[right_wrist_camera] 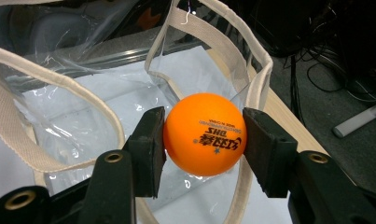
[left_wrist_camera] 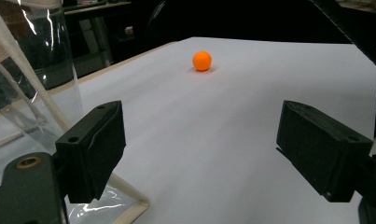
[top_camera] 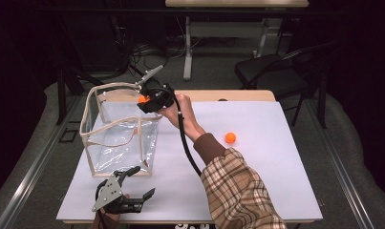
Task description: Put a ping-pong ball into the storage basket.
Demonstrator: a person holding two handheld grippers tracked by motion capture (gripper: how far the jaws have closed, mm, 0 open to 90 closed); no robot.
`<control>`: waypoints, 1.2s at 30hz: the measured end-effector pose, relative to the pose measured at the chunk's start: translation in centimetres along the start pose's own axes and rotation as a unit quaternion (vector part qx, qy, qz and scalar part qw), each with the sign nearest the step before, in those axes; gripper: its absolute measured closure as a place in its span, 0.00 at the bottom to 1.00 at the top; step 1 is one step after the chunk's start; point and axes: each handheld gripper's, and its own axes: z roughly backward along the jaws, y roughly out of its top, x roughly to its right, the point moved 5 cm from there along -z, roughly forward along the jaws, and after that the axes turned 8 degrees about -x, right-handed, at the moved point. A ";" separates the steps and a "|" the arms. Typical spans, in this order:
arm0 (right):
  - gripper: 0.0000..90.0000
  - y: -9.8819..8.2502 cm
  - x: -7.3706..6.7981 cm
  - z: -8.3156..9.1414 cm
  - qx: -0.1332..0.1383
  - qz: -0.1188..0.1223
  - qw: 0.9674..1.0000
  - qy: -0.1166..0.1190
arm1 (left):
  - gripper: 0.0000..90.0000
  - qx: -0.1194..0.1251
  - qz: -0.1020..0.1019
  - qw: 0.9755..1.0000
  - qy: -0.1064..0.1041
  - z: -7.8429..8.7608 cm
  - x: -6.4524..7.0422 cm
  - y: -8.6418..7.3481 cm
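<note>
You are pinching an orange ball (right_wrist_camera: 204, 134) between the fingers of your right gripper (top_camera: 149, 101), and the black pads (right_wrist_camera: 147, 150) are pressing on both of its sides. In the high view, that gripper is hanging at the upper left of centre, over the far right corner of the clear bag (top_camera: 118, 131), with the ball (top_camera: 142, 99) showing as an orange spot just above the rim. In the right gripper view, the ball is sitting in the middle of the frame, above the bag's open mouth and its cream edging (right_wrist_camera: 17, 112). Your left gripper (top_camera: 128, 191) is resting low at the bottom left of the high view, just in front of the bag, with its fingers (left_wrist_camera: 94, 149) spread wide and nothing between them. A second ball (top_camera: 230, 138) is lying on the white surface (top_camera: 257, 181), right of centre, well apart from the bag; in the left gripper view, it is sitting in the upper middle (left_wrist_camera: 202, 60).
</note>
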 end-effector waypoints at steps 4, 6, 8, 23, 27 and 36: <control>0.56 -0.1 0.3 -0.6 -0.007 -0.001 1.000 -0.002 | 0.17 0.001 -0.001 1.000 -0.002 0.1 0.0 0.0; 0.56 0.0 0.2 -0.8 -0.008 -0.004 1.000 -0.001 | 0.17 0.001 0.000 1.000 -0.002 0.0 0.0 0.0; 0.56 0.1 0.1 -1.2 -0.009 -0.003 1.000 -0.002 | 0.17 -0.001 -0.002 1.000 0.001 0.1 0.0 0.0; 0.56 0.5 -0.5 -3.1 -0.021 -0.002 1.000 0.007 | 0.17 0.005 -0.002 1.000 -0.004 0.1 0.1 0.1; 0.50 0.6 -0.5 -3.3 -0.011 -0.014 1.000 0.019 | 0.17 0.003 -0.002 1.000 -0.005 0.1 0.0 0.1; 0.20 0.1 -0.4 -2.6 0.007 -0.027 0.999 0.021 | 0.17 0.003 -0.003 1.000 -0.006 0.2 0.0 0.1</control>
